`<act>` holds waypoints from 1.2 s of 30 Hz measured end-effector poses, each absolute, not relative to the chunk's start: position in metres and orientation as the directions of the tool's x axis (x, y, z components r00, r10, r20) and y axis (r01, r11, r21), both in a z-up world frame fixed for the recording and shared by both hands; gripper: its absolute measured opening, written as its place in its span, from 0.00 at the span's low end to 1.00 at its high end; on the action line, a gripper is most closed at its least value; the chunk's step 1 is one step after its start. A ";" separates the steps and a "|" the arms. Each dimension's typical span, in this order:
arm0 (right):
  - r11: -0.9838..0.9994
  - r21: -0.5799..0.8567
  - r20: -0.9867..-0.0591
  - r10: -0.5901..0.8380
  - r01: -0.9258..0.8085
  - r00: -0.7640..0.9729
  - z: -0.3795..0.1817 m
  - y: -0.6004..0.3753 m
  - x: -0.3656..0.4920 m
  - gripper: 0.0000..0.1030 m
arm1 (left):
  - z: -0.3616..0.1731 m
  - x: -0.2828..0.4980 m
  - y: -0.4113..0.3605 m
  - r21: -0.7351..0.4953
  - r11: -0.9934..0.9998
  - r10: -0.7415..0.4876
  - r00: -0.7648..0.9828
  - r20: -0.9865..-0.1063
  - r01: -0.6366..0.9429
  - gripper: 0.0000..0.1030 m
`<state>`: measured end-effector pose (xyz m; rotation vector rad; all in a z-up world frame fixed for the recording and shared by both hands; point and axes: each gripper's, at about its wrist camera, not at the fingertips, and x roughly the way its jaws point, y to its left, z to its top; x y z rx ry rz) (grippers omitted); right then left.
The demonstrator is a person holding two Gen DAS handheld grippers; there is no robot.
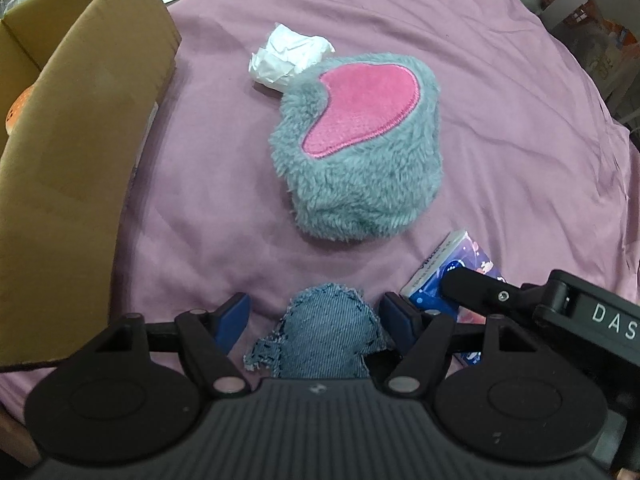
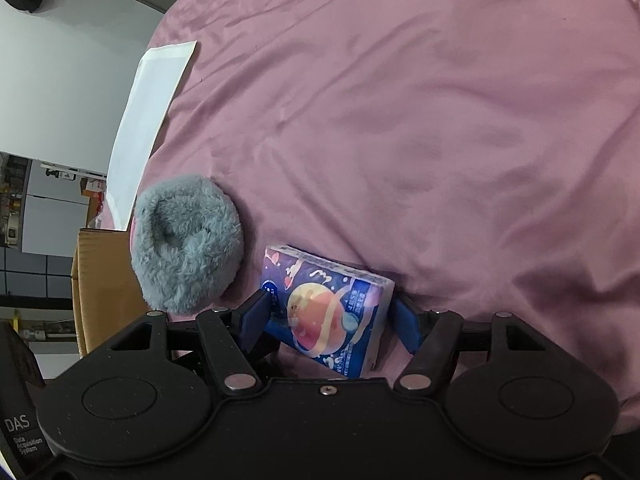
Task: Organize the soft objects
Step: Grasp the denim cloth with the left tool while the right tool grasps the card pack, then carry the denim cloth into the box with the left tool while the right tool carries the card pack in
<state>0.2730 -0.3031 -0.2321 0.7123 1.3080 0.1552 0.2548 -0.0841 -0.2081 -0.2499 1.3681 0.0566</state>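
Four soft things still lie loose on the pink sheet beside the cardboard box (image 1: 80, 128): plush toy (image 1: 356, 152), crumpled tissue (image 1: 288, 58), denim scrap (image 1: 324, 336) between the wide-open left gripper (image 1: 316, 316), tissue pack (image 2: 328, 312) between the open right gripper (image 2: 328, 316), neither gripped yet.

White capitals "DAS" mark the black body of the right gripper (image 1: 592, 312) at the lower right of the left wrist view. In the right wrist view, the black body of the left gripper (image 2: 20, 428) carries "DAS" above smaller lines reading "Data Acquisition System". The blue tissue pack (image 2: 328, 308) bears printed characters along its edges, too small and blurred to read.
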 end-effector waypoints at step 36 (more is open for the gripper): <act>0.799 0.569 -0.775 0.441 0.194 0.453 -0.146 -0.309 0.237 0.21 | -0.123 0.234 -0.051 -0.198 0.972 -0.135 0.392 -0.910 -0.125 0.34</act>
